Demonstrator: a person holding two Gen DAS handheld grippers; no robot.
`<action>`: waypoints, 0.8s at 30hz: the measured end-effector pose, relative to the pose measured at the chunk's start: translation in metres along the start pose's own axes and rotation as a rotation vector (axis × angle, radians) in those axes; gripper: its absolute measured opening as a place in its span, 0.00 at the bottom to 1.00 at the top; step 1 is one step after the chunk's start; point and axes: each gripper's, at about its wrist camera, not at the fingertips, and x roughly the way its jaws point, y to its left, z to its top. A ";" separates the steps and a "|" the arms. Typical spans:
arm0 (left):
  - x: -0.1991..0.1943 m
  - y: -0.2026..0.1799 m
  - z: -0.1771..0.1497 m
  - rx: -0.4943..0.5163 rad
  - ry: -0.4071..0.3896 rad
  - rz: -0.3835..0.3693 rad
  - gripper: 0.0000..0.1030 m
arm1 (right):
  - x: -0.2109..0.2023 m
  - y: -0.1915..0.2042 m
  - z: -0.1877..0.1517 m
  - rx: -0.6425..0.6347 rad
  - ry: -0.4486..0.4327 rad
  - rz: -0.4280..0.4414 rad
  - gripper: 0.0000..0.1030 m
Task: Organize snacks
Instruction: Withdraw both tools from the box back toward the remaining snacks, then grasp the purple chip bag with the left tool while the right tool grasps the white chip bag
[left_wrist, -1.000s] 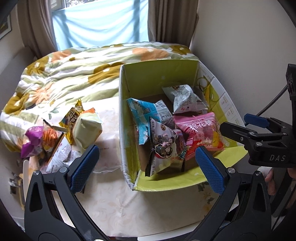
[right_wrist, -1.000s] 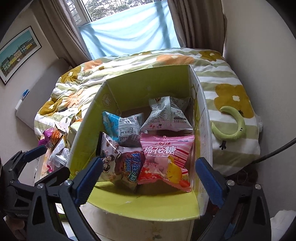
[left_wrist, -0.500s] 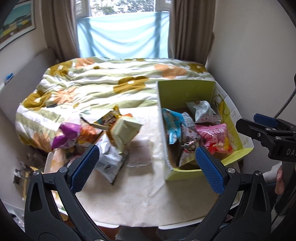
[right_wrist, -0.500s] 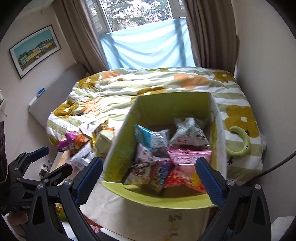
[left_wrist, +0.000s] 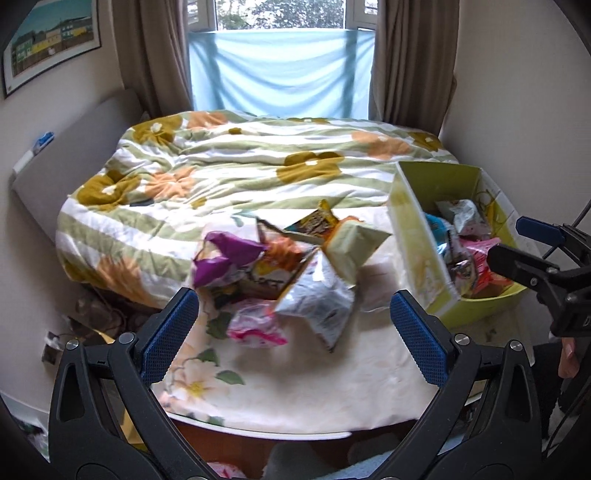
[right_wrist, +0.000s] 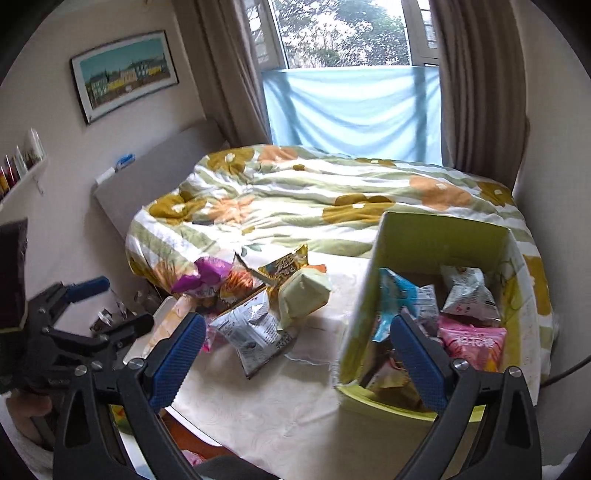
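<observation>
Left gripper (left_wrist: 293, 330): jaws apart, empty, above snack pile (left_wrist: 288, 273).
Right gripper (right_wrist: 297, 356): jaws apart, empty.
Box (right_wrist: 439, 236): holds packets.

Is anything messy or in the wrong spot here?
Yes. A jumble of snack bags lies heaped on the table, left of the green box. They are tipped over one another and not in the box, where other snacks already sit.
</observation>
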 end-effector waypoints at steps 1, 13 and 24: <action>0.004 0.011 0.000 0.005 0.008 -0.002 0.99 | 0.007 0.006 0.000 -0.007 0.012 -0.003 0.97; 0.079 0.097 0.001 0.132 0.100 -0.018 0.99 | 0.097 0.061 -0.020 -0.011 0.139 -0.057 0.97; 0.177 0.107 -0.004 0.437 0.122 0.013 0.99 | 0.172 0.079 -0.049 -0.057 0.224 -0.187 0.97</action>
